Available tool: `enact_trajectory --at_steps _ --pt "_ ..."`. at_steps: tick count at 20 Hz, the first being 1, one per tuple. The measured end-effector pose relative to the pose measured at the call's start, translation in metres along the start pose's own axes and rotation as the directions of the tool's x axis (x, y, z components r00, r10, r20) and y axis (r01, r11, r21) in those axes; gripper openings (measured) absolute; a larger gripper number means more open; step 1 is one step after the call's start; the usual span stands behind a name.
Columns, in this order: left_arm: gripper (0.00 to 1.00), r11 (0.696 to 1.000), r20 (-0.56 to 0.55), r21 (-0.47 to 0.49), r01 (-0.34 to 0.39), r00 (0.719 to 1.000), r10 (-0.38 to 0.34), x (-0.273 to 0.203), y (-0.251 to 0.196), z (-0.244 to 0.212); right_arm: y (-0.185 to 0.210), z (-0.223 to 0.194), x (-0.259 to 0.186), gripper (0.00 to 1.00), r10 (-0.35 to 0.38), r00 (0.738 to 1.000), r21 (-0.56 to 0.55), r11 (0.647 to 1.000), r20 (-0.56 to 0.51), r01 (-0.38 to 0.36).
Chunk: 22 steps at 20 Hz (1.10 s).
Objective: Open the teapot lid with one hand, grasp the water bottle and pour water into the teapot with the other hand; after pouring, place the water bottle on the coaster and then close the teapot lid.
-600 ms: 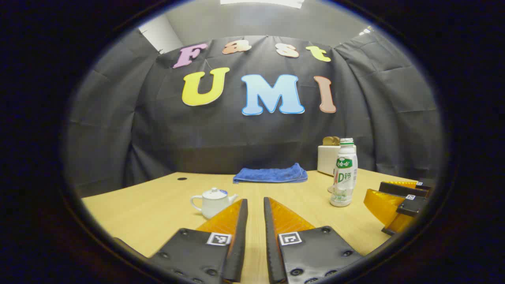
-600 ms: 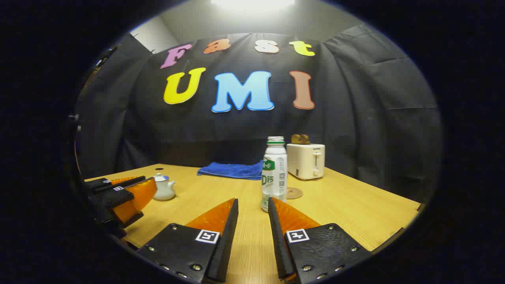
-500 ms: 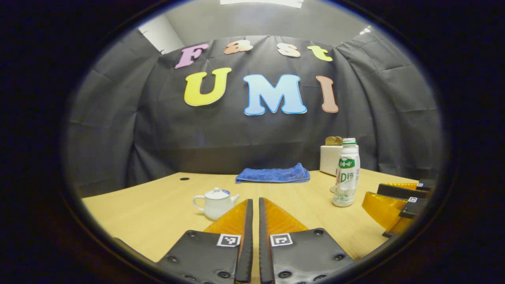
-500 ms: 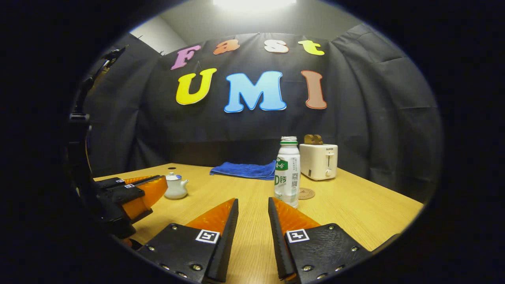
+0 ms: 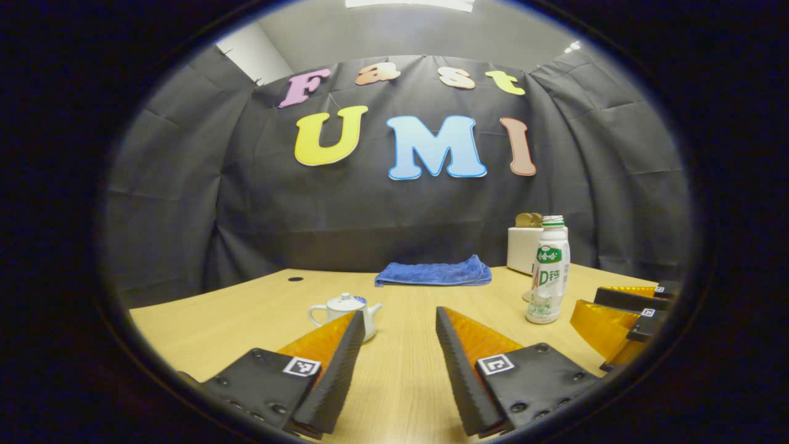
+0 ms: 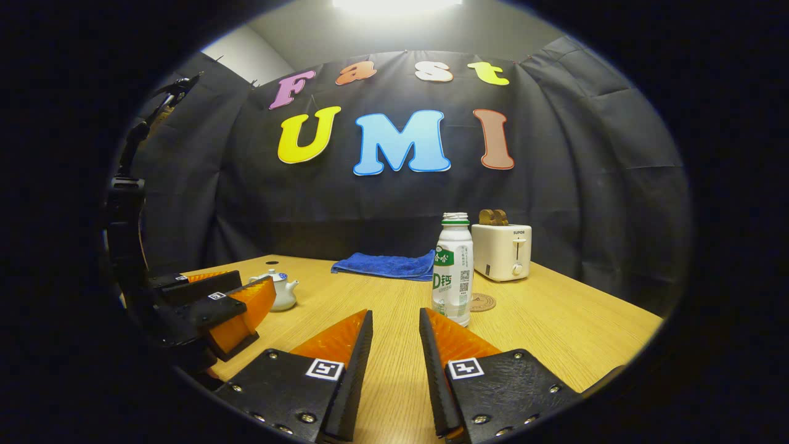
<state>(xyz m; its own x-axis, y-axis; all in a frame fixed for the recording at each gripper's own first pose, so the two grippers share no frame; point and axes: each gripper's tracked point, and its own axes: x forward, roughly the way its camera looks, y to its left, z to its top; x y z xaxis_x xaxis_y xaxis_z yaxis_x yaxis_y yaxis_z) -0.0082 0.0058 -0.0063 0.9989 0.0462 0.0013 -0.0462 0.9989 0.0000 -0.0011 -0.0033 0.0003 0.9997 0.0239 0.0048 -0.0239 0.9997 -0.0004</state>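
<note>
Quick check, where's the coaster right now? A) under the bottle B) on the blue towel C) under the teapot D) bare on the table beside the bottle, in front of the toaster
D: in the right gripper view the coaster lies bare on the table, just right of the water bottle and in front of the toaster.

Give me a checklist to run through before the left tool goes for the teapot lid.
1. Lid seated on teapot: ok.
2. Left tool open, holding nothing: ok.
3. Left tool lined up on the lid: not ok, the teapot sits behind its left finger.
4. Bottle upright on the table: ok.
5. Right tool open, short of the bottle: ok.
6. Coaster free: ok.
</note>
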Motion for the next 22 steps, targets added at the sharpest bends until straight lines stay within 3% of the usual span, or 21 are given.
enact_trajectory --at_steps 1,2,5,8,9,12,14,18,22 --pt "0.89 1.0 -0.001 -0.001 0.0 1.0 0.0 0.0 0.001 -0.001 -0.004 0.0 0.0 0.39 -0.018 1.0 0.001 1.0 -0.001 0.018" --pt "0.94 1.0 -0.001 0.0 0.001 1.0 -0.001 0.0 0.001 0.0 -0.005 -0.002 0.007 0.3 -0.024 1.0 0.002 1.0 -0.008 0.024" --pt "0.97 1.0 -0.001 0.0 0.007 1.0 -0.007 -0.001 -0.001 0.0 -0.015 0.001 0.002 0.06 -0.079 0.997 0.003 0.997 -0.003 0.079" --pt "0.97 1.0 -0.002 -0.001 0.008 1.0 -0.008 -0.002 0.0 0.0 -0.007 0.003 0.002 0.04 -0.059 0.998 0.001 0.998 0.0 0.059" --pt "0.97 1.0 -0.002 0.0 0.009 1.0 -0.009 -0.001 -0.002 0.0 -0.005 -0.001 0.005 0.09 -0.045 0.999 0.0 0.999 0.002 0.045" --pt "1.0 1.0 -0.005 0.001 0.009 1.0 -0.009 0.003 0.009 -0.001 -0.008 0.003 0.001 0.99 -0.043 0.999 -0.001 0.999 0.0 0.043" --pt "1.0 0.999 -0.009 -0.001 -0.034 0.999 0.034 0.003 0.035 -0.001 -0.005 0.001 0.002 0.98 -0.033 0.999 -0.001 0.999 0.001 0.033" --pt "0.99 0.999 -0.01 0.001 -0.035 0.999 0.035 0.002 0.046 -0.002 -0.004 0.002 0.007 0.98 -0.018 1.0 -0.001 1.0 0.0 0.018" --pt "1.0 0.998 -0.002 0.0 0.069 0.998 -0.069 0.01 0.028 0.0 -0.004 0.002 0.012 0.98 -0.017 1.0 -0.001 1.0 0.0 0.017"
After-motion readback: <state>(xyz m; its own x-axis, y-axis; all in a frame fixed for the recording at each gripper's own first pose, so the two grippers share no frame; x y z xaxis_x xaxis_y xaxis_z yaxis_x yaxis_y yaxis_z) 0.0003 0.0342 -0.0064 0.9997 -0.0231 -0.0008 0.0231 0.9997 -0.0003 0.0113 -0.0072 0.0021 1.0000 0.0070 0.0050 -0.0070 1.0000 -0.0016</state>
